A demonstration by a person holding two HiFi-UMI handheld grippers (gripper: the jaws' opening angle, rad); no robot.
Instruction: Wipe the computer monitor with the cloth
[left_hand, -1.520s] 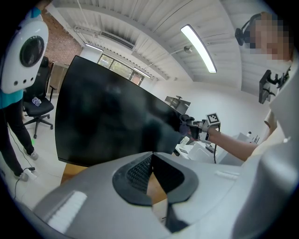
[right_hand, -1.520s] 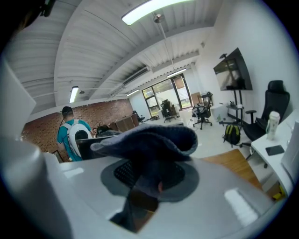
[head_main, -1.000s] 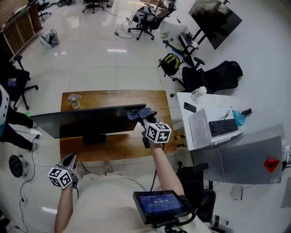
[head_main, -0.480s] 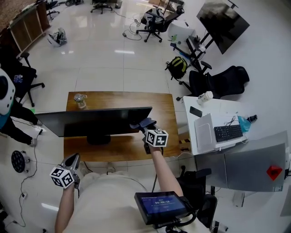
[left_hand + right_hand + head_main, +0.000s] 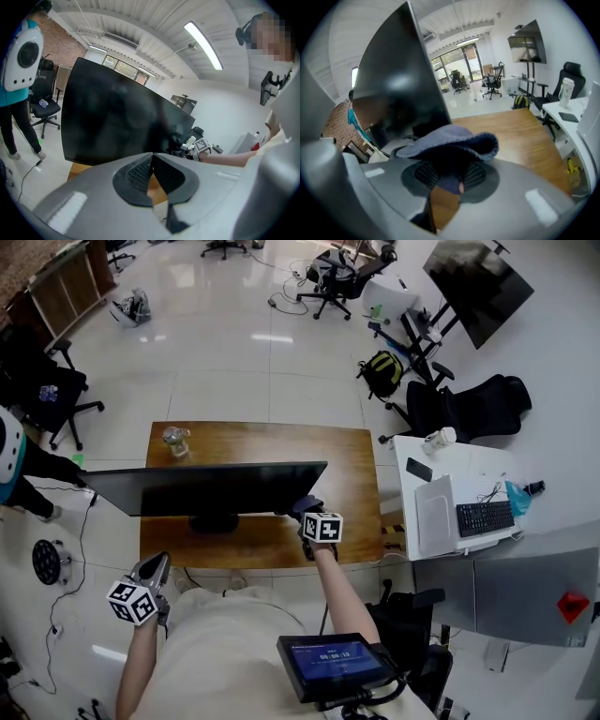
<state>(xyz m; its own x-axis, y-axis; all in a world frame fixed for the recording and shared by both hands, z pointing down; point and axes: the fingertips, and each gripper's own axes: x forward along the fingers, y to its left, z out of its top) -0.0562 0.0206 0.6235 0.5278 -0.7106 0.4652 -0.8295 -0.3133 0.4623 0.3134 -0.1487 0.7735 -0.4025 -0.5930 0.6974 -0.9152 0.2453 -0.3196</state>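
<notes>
The black computer monitor (image 5: pixel 211 486) stands on a wooden desk (image 5: pixel 347 474), its dark screen (image 5: pixel 112 122) facing me. My right gripper (image 5: pixel 302 513) is shut on a blue-grey cloth (image 5: pixel 450 143) at the screen's lower right corner, right beside the screen's edge (image 5: pixel 401 79). My left gripper (image 5: pixel 150 570) hangs low at the left, short of the desk's near edge, shut with nothing in it, its pads (image 5: pixel 151 169) pressed together.
A plastic bottle (image 5: pixel 175 440) stands at the desk's far left corner. To the right is a white desk (image 5: pixel 441 470) with a keyboard (image 5: pixel 485 517) and a cup. A person (image 5: pixel 18 75) stands left of the monitor. Office chairs and a backpack (image 5: pixel 380 371) lie beyond.
My right gripper with the cloth has slid down the screen's right edge, from its upper corner toward the lower corner. The left gripper has stayed low at the left.
</notes>
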